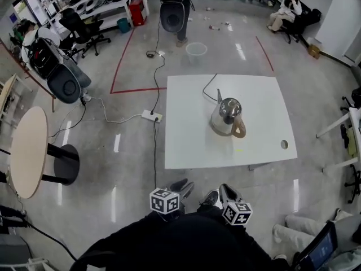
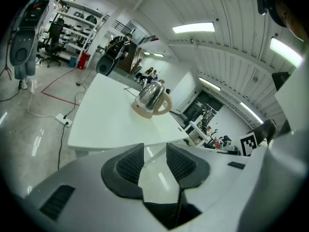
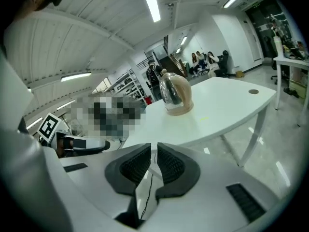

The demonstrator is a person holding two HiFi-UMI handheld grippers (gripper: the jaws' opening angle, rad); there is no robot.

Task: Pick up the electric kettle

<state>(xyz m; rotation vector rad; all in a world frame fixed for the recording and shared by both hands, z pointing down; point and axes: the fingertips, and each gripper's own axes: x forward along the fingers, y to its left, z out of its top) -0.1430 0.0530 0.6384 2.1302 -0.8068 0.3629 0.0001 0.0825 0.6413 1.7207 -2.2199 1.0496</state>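
Trouble spot for me is the right gripper [image 3: 153, 151]: its jaws are pressed practically together with nothing in them. If I go for the kettle [image 1: 228, 117] like that, I'd probably just shove it across the table [image 1: 186, 145] or tip it instead of catching the handle [image 1: 241, 130]. My left gripper [image 2: 155, 151] is better off, jaws a bit apart and empty. That gap looks too narrow for the shiny round body though, so it could skid off the metal. There's also a cord [image 1: 210, 86] that seems to run from the kettle off the far edge, and I reckon a quick lift could snag on it. As for where stuff is, the kettle stands upright around the middle of the table, a bit right of centre, with the handle turned toward my side and to the right. Both grippers are down by my body, short of the near table edge and well apart from the kettle, which sits ahead of both.
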